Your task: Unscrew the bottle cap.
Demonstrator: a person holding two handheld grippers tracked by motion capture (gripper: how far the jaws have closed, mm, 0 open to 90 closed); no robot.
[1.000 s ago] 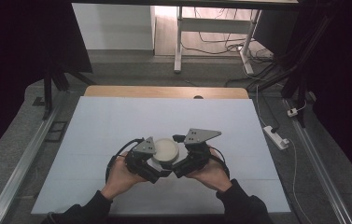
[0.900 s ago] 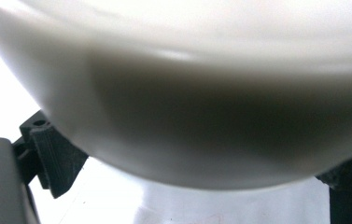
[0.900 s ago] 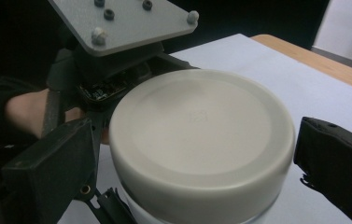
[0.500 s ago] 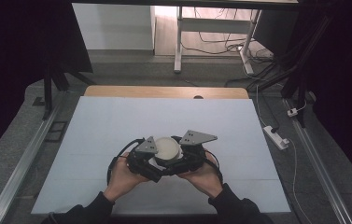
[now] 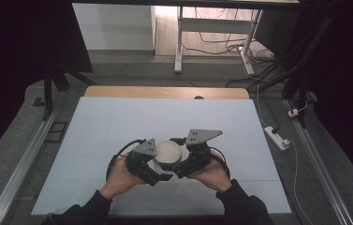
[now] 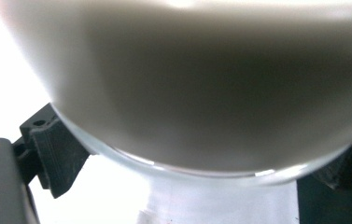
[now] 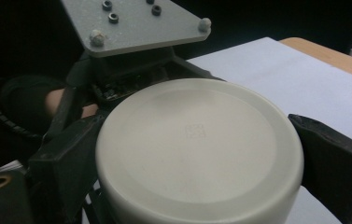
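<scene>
While both grippers are meeting at the near middle of the white table (image 5: pixel 118 122), a person is holding a round cream-white lid (image 5: pixel 168 151) between them. From the high view, the left gripper (image 5: pixel 158 164) is coming in from the left and the right gripper (image 5: pixel 180 165) from the right, each carried in one hand, with dark sleeves entering from the near edge.

Right gripper view: the lid (image 7: pixel 197 149) is sitting between the two black jaws, one jaw pressing at either side of its rim, so this claw is closed on the lid. The left gripper's grey plate (image 7: pixel 136 23) is standing just beyond it.

Left gripper view: the camera is pressed close under a pale rounded body (image 6: pixel 201 79) with a clear glassy edge below it; it looks like a jar carrying the lid, though it is too blurred to be sure. Black jaw parts are showing at either side low down, apparently touching it. I judge the left claw to be clamped on this body.

Progress, as a judgement: both grasps are made, with the lid seated on top. Twisting or lifting the lid off appears to be what is left. Whether any turn is done, I cannot tell.
</scene>
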